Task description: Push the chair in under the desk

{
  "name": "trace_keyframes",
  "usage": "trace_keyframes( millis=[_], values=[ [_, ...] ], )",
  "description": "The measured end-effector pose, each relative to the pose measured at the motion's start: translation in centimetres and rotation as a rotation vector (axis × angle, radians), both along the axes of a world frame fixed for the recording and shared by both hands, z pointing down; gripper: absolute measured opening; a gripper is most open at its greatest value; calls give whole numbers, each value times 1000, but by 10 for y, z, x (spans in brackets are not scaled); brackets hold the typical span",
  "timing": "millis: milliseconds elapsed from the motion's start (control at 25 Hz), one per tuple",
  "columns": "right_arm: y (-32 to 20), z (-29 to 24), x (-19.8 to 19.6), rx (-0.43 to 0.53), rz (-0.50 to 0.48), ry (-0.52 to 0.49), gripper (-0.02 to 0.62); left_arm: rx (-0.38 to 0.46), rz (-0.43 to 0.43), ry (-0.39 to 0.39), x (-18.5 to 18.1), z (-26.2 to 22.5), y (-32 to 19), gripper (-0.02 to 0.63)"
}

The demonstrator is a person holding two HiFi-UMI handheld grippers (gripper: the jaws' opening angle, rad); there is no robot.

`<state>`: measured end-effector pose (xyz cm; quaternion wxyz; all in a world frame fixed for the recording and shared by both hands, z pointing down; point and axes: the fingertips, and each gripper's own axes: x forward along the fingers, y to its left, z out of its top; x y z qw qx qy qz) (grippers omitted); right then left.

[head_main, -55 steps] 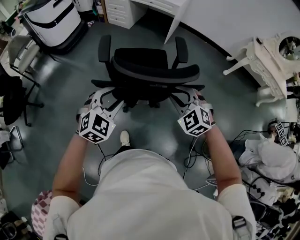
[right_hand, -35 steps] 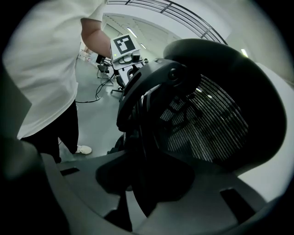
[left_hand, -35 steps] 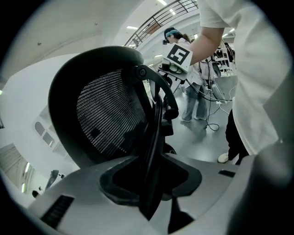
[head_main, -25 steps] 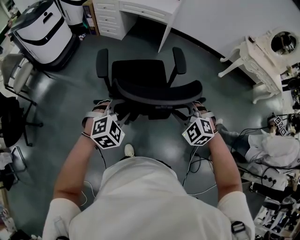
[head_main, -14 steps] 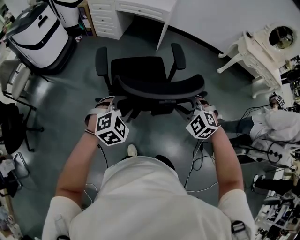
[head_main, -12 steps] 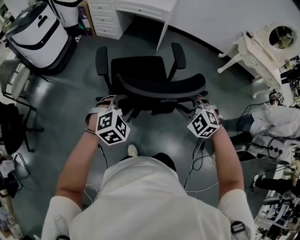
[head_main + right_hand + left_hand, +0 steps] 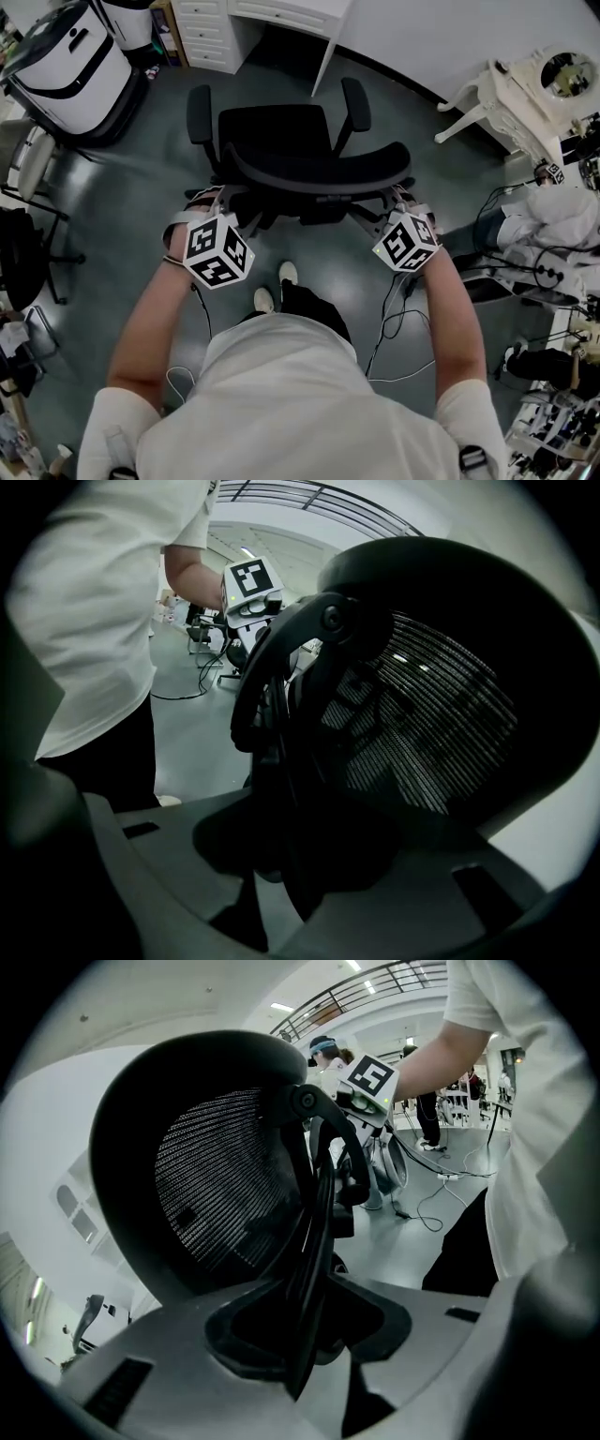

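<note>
In the head view a black office chair (image 7: 277, 131) faces the white desk (image 7: 441, 37), its armrests level with the desk's panel edge. My left gripper (image 7: 214, 199) is at the left end of the curved mesh backrest (image 7: 319, 173) and my right gripper (image 7: 401, 197) at the right end. The left gripper view has the left gripper (image 7: 305, 1335) shut on the backrest's rim (image 7: 314, 1241). In the right gripper view the right gripper (image 7: 300, 855) has just been opening slightly, and the backrest's rim (image 7: 281, 752) still fills the gap between its jaws.
A white drawer unit (image 7: 211, 33) flanks the dark kneehole. A white and black machine (image 7: 66, 56) stands at upper left, and an ornate white table (image 7: 525, 94) at right. Cables (image 7: 403, 319) trail on the grey floor. My shoes (image 7: 288, 274) are just behind the chair.
The chair has rolled toward the desk with both grippers following it at the backrest ends. My feet have stepped forward behind it.
</note>
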<state>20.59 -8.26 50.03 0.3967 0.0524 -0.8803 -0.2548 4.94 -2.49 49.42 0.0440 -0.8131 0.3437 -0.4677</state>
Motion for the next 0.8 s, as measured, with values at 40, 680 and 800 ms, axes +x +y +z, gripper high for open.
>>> trace_keyframes(
  millis=[40, 680, 800],
  values=[
    [-3, 1, -1, 1, -5, -4, 135, 0, -2, 1, -1, 1, -3, 133],
    [-6, 12, -21, -32, -53, -2, 133, 23, -48, -10, -18, 13, 0, 135],
    [1, 14, -29, -35, -51, -5, 132, 26, -53, -17, -26, 16, 7, 138]
  ],
)
